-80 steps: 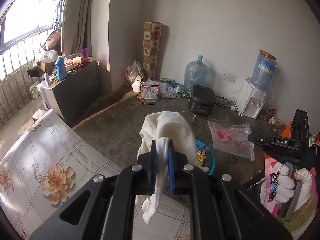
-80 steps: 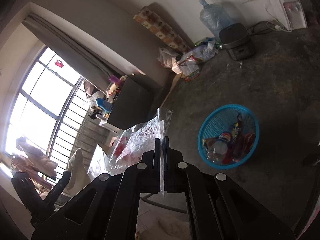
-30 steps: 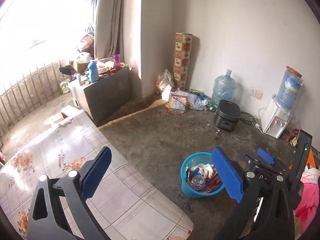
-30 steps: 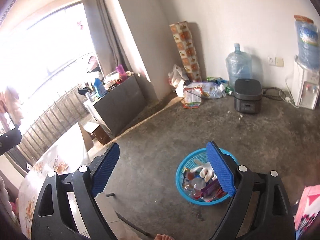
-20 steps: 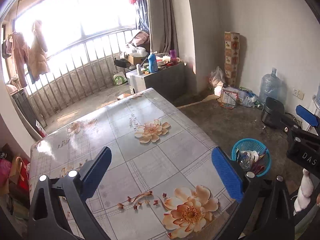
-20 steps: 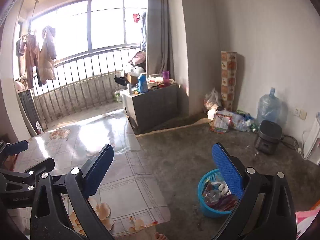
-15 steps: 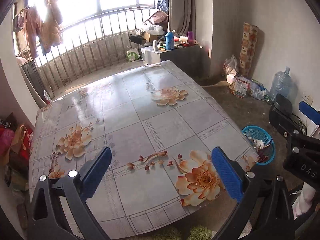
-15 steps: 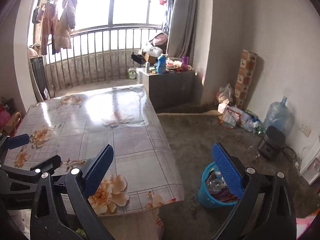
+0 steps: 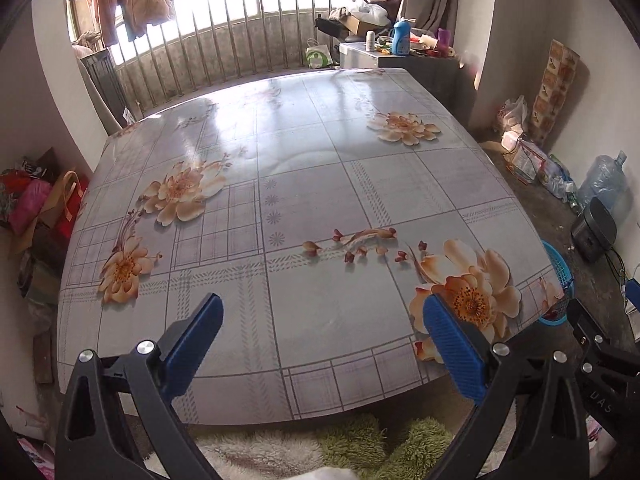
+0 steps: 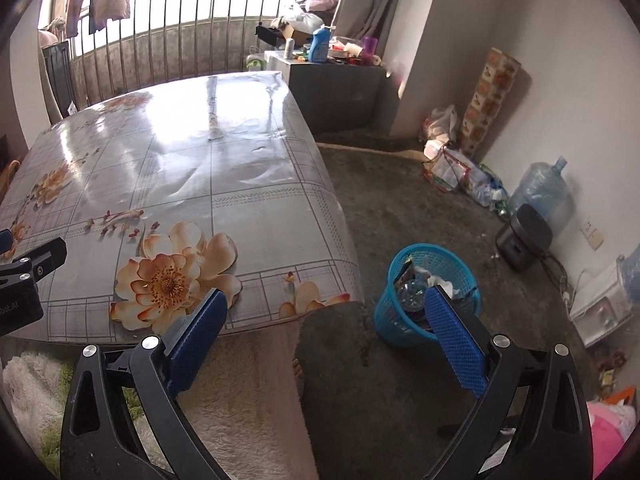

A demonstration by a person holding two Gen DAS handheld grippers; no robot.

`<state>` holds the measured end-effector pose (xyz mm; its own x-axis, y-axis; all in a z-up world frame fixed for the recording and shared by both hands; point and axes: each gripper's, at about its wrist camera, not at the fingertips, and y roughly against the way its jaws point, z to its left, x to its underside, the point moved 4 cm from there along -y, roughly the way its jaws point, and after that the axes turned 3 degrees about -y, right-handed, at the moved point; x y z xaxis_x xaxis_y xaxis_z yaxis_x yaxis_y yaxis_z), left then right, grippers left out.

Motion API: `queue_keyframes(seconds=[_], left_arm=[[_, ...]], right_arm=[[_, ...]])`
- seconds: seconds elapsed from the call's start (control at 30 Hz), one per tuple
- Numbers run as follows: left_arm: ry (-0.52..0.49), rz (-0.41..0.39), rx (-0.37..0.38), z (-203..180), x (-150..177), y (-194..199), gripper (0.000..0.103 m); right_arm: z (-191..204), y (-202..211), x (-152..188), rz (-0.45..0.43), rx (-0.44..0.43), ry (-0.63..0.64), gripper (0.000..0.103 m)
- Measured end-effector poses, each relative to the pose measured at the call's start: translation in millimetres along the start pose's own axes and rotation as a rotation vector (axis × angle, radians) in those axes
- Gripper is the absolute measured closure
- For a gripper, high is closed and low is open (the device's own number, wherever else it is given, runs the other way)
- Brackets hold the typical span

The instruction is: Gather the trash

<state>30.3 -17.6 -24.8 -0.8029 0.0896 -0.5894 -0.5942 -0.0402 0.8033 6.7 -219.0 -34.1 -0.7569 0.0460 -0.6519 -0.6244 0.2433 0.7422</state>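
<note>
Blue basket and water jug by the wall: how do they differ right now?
The basket is bright blue open mesh, wide-mouthed, with trash inside; the jug is pale, see-through plastic narrowing to a small neck. The basket stands out on the floor beside the table corner; the jug sits against the wall behind a black cooker. Both stand upright on the floor.

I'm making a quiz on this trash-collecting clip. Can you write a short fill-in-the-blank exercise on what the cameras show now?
1. The trash sits in a ____ basket on the floor.
2. The left gripper has its jaws ____.
3. The table wears a cloth printed with ____.
4. Between its blue pads, the right gripper holds ____.

Missing words: blue; open; flowers; nothing
</note>
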Motion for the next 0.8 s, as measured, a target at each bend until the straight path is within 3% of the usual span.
queue_keyframes(seconds=[0.27, 0.8], left_arm=[[-0.022, 0.004, 0.005, -2.8, -1.1, -0.7, 0.005], [-0.033, 0.012, 0.013, -7.3, -2.7, -2.6, 0.005]], right_arm=[[-16.5, 0.2, 6.3, 0.022, 0.069, -0.045, 0.008], [-17.2, -5.9, 7.4, 0.038, 0.062, -0.050, 0.008]])
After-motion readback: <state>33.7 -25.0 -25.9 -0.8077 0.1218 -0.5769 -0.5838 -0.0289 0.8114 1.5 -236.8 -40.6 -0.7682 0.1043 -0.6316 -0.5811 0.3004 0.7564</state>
